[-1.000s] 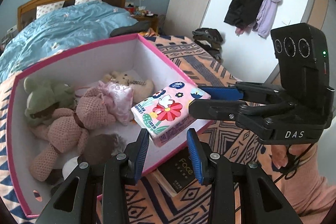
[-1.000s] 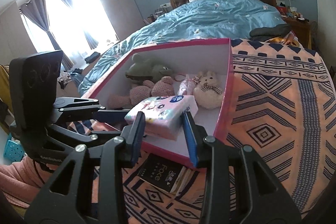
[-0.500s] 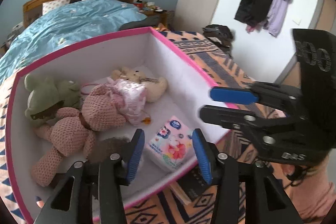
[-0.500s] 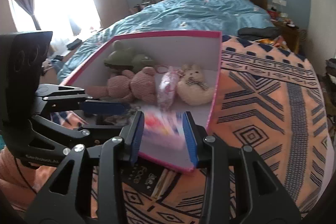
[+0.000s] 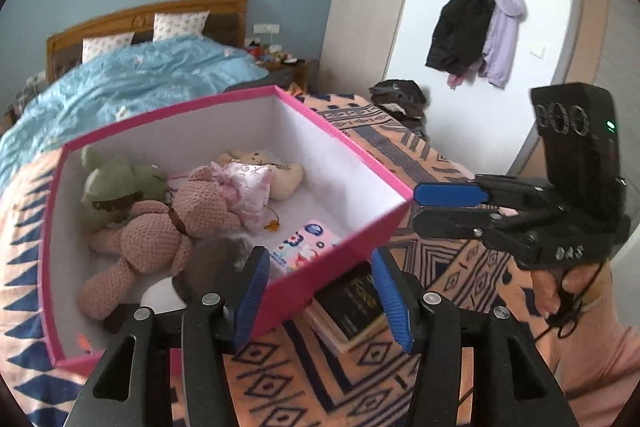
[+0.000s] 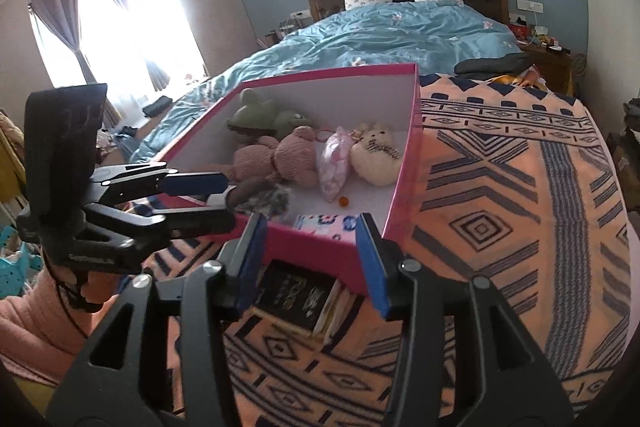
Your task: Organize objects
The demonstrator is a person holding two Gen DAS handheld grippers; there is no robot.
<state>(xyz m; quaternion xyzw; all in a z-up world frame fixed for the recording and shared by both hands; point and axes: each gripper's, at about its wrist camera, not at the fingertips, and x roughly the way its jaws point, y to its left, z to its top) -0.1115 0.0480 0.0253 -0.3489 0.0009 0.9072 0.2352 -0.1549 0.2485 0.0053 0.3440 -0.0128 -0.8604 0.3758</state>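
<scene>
The tissue pack [image 5: 305,246] lies on the floor of the pink box [image 5: 344,241], just beyond the near wall, ahead of both pairs of fingers. Past it sit the pink knitted toy [image 5: 160,231], a green plush [image 5: 116,183], a cream plush [image 6: 376,155] and a grey furry thing [image 6: 268,201] whose shape is hard to make out. The box wall hides the pack's lower edge. A dark book [image 6: 296,293] lies half under the box on the patterned blanket [image 6: 500,207]. The left gripper [image 5: 318,293] and right gripper [image 6: 310,261] have just been opening; both sets of fingers stand parted and empty
</scene>
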